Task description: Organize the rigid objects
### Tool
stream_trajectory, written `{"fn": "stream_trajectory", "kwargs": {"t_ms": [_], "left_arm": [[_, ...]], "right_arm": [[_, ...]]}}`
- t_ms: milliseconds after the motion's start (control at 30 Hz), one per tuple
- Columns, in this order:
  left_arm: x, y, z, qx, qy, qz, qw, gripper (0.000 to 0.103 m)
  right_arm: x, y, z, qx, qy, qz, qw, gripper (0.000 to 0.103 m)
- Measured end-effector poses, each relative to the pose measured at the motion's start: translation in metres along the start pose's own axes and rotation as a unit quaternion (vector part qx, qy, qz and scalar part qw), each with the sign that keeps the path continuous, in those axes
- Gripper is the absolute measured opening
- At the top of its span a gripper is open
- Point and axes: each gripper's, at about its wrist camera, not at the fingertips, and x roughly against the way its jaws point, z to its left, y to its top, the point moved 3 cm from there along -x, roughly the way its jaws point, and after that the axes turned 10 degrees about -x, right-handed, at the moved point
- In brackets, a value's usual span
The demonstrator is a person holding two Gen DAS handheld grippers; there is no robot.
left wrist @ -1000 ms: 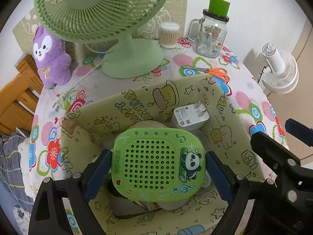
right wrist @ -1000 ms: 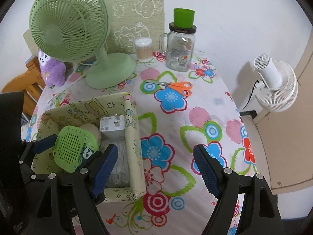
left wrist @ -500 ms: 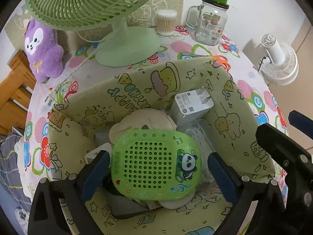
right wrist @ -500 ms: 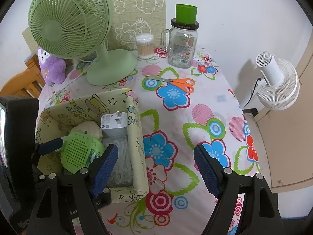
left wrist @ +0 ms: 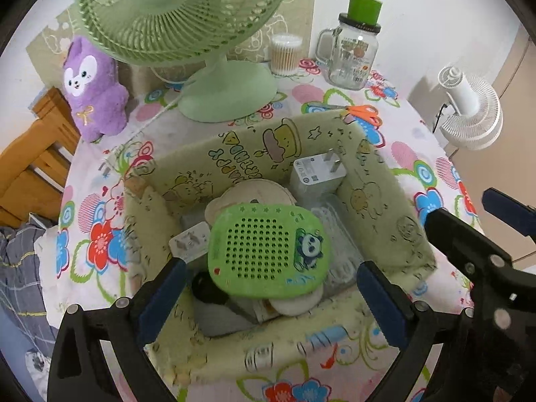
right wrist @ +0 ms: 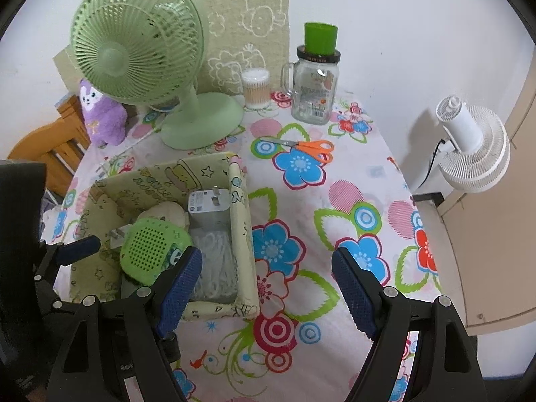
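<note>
Green and perforated, the panda box (left wrist: 268, 251) lies inside the fabric basket (left wrist: 378, 201), atop a round item just in front of the white charger (left wrist: 316, 174), seemingly dropped there to tidy it away. Left gripper (left wrist: 268, 288) has just been opening; its fingers (left wrist: 160, 296) stand wide, clear of the box. Right gripper (right wrist: 266, 284), beside the basket, hangs parted and empty above the bench (right wrist: 335, 207).

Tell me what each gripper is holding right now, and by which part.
Nothing is held. The left gripper stands open, its pads clear of the green panda speaker lying in the fabric box. The right gripper is open over bare tablecloth.
</note>
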Motion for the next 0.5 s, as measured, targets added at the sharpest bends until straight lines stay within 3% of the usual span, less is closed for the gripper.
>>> {"fn": "stream_trajectory", "kwargs": {"t_ms": [500], "left_arm": [[0.069,-0.024,-0.014,0.034,0.054,-0.031,0.9975,0.102]], "right_arm": [[0.046,-0.013,-0.012,0.017,0.033,-0.019,0.999,0.082]]}}
